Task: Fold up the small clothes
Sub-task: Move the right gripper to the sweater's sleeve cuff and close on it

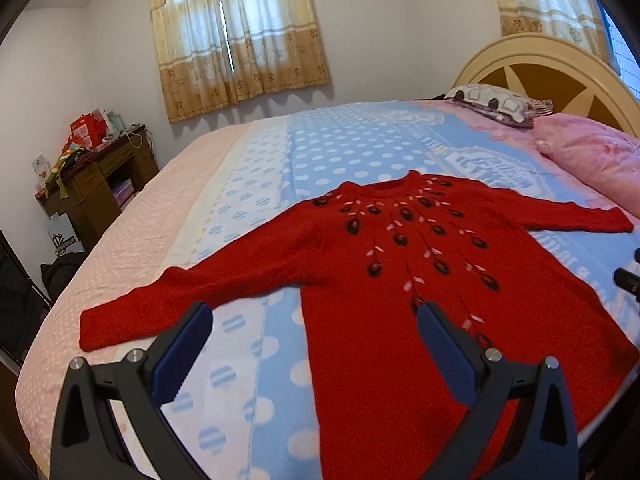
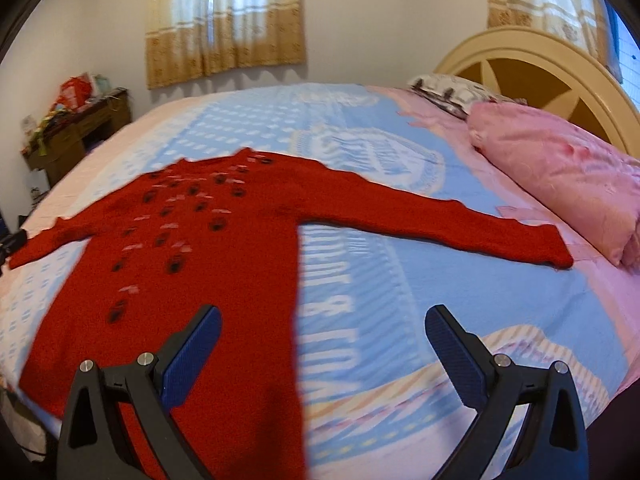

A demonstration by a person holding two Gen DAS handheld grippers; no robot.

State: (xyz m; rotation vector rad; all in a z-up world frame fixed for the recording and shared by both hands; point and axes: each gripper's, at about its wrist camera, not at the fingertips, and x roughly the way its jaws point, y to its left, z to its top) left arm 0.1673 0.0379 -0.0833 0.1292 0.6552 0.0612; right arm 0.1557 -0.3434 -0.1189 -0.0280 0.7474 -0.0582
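Observation:
A red knitted sweater point(image 1: 400, 300) with dark flower and pale leaf patterns lies flat, front up, on the bed, both sleeves spread out. It also shows in the right wrist view point(image 2: 192, 248), somewhat blurred. My left gripper point(image 1: 314, 316) is open and empty, held above the sweater's left side near the hem and armpit. My right gripper point(image 2: 324, 320) is open and empty, above the sweater's right edge and the blanket beside it. A dark part at the right edge of the left wrist view point(image 1: 628, 280) looks like the other gripper.
The bed point(image 1: 340, 144) has a blue and white dotted blanket over a pink sheet. A pink pillow point(image 2: 560, 184) and a patterned pillow point(image 1: 492, 104) lie by the cream headboard point(image 1: 560, 64). A cluttered wooden desk point(image 1: 96, 176) stands at the left wall, with curtains behind.

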